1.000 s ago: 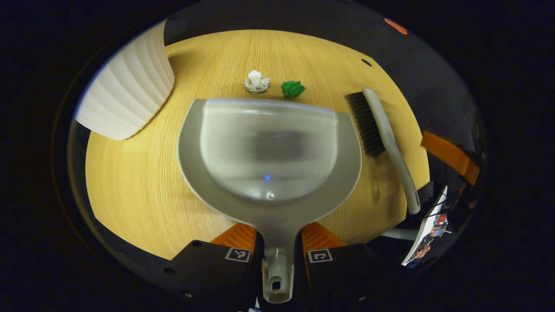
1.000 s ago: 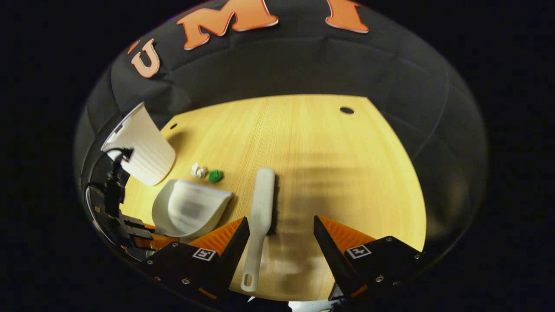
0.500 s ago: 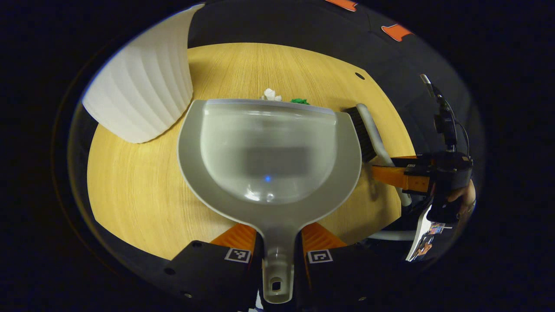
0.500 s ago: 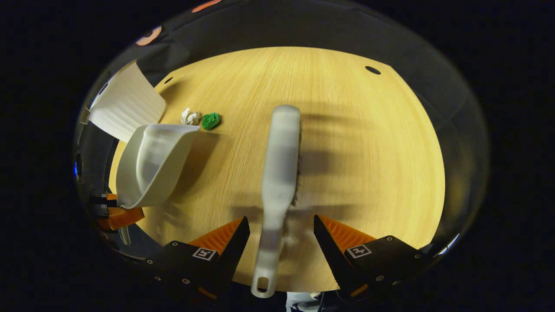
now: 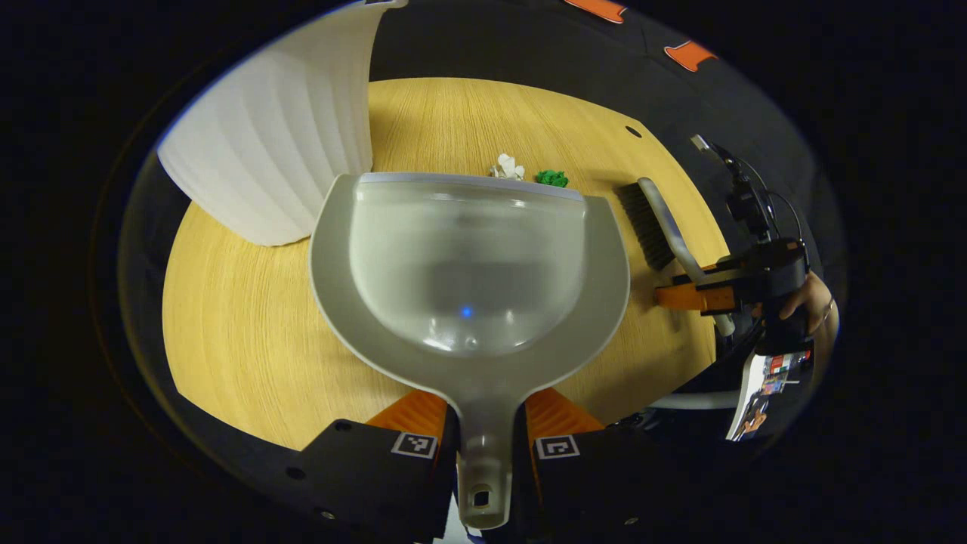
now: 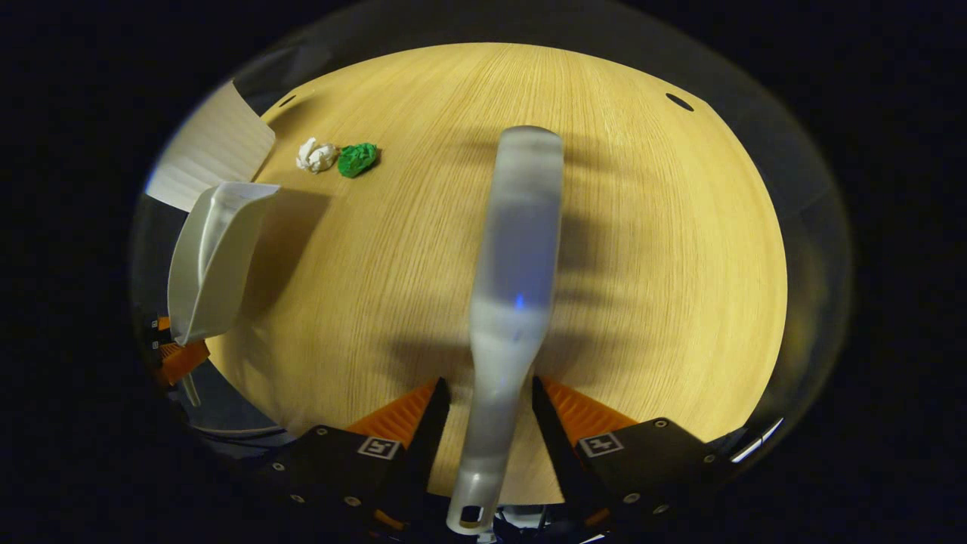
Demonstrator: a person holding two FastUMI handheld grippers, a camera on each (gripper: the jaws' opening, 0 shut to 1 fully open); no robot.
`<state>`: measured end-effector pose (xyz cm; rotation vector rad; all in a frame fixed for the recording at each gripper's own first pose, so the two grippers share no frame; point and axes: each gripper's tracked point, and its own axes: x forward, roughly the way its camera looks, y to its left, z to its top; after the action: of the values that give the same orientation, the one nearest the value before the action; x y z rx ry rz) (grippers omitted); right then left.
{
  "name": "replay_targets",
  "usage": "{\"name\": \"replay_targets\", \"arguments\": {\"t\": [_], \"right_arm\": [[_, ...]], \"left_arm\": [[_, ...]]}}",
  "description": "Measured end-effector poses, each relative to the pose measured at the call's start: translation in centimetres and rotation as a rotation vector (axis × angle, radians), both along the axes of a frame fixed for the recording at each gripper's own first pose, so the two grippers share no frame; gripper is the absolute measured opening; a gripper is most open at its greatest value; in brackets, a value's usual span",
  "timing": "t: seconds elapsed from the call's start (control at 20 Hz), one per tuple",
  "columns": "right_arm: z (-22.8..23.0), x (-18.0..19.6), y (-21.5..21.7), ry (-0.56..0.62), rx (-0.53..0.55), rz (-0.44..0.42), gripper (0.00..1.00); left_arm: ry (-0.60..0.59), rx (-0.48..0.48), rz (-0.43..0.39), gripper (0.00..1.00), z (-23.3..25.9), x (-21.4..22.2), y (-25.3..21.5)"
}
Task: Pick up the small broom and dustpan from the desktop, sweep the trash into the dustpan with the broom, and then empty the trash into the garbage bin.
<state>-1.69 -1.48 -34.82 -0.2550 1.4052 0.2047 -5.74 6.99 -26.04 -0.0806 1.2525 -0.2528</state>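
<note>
No readable words or numbers here. Square black-and-white code tags sit on the left gripper [image 5: 483,423], one per finger, and the same on the right gripper [image 6: 487,423]; they're patterns, not text. A printed sheet [image 5: 767,381] at the right edge in the left gripper view is too small to read.

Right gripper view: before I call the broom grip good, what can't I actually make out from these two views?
- Right gripper contact on the broom handle: blurred in the right gripper view, so a firm pinch is unclear.
- Broom bristles: hidden under its back there.
- White paper ball and green paper ball: partly cut off by the dustpan lip in the left gripper view.
- Garbage bin opening: cut off at the view's edge.
</note>
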Motion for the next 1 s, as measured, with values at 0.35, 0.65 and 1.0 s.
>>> {"name": "replay_targets", "arguments": {"t": [0.35, 0.65, 1.0], "right_arm": [[2.4, 2.2, 0.1, -0.096, 0.035, 0.05, 0.21], [7.1, 9.1, 2.8, -0.275, 0.077, 0.13, 0.19], [3.6, 14.6, 6.4, -0.263, -0.004, 0.388, 0.19]], "left_arm": [[-0.012, 0.035, -0.133, 0.33, -0.9, 0.2, 1.5], [-0.031, 0.076, -0.272, 0.33, -1.5, 1.2, 3.4], [0.064, 0.053, -0.342, 0.33, -4.0, 1.1, 2.9]]}}
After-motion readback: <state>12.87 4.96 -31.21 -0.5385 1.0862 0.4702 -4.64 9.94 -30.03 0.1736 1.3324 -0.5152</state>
